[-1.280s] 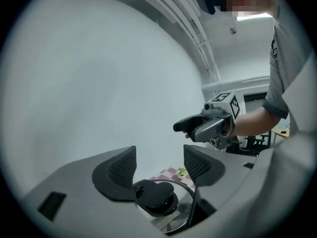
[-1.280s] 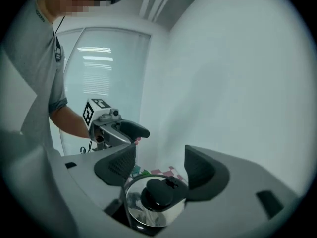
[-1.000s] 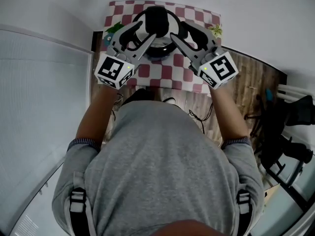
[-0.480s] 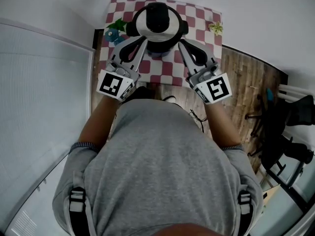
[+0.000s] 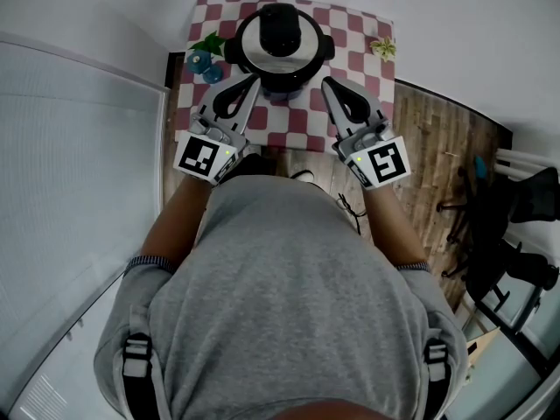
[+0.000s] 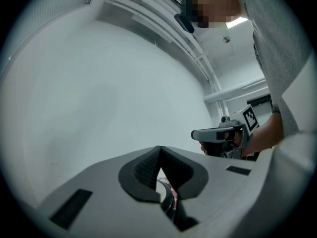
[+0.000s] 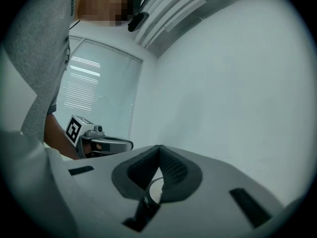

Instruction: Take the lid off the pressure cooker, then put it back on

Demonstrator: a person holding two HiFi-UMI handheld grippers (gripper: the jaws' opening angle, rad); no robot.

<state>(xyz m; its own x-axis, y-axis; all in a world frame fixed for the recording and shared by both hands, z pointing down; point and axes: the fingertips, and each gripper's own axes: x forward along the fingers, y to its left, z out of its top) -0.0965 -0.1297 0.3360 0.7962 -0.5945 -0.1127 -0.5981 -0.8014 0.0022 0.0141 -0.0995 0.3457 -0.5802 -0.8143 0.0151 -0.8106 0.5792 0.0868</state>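
Observation:
The pressure cooker (image 5: 280, 46) stands at the far middle of the checked table with its steel lid (image 5: 282, 35) on, black knob on top. My left gripper (image 5: 252, 82) sits just short of the cooker's near left side, apart from it, shut and empty. My right gripper (image 5: 326, 84) mirrors it at the near right, also shut and empty. In the left gripper view the jaws (image 6: 159, 150) meet tip to tip, with a sliver of the cooker's rim (image 6: 169, 198) below them. In the right gripper view the jaws (image 7: 159, 150) meet too, with the cooker's rim (image 7: 151, 191) below.
The red-and-white checked cloth (image 5: 297, 129) covers a small table against the white wall. Blue ornaments (image 5: 203, 65) with green leaves stand at its far left, a small plant (image 5: 382, 49) at its far right. To the right lie the wooden floor (image 5: 446, 147) and black furniture (image 5: 512, 226).
Both grippers have drawn back from the sides of the cooker's lid toward me. Their jaws, open a second ago, have closed on nothing. The lid stays on the cooker.

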